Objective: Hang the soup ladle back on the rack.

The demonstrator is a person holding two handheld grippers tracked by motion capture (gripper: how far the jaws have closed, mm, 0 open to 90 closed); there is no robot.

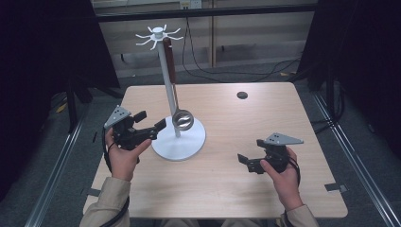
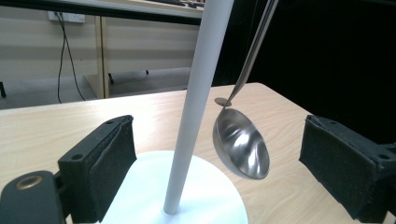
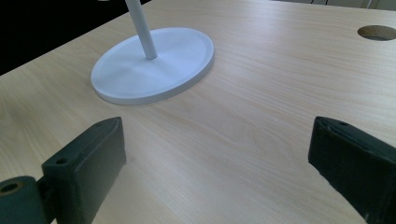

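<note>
A white stand rises from a round base (image 1: 184, 142) on the wooden table (image 1: 227, 194), with a ring of hooks (image 1: 158, 34) at its top. A steel ladle with a brown handle hangs from a hook, its bowl (image 1: 182, 119) low beside the pole. My left gripper (image 1: 151, 121) is open just left of the base, pointing at the pole. In the left gripper view the pole (image 2: 196, 102) and the ladle bowl (image 2: 240, 142) stand ahead between the wide pads (image 2: 107, 168), untouched. My right gripper (image 1: 250, 153) is open and holds nothing, to the right of the base.
A dark round cable hole (image 1: 242, 95) sits in the table's far right part, also seen as the hole (image 3: 378, 31) in the right gripper view. Black curtains flank the table, and cables lie on the floor behind it.
</note>
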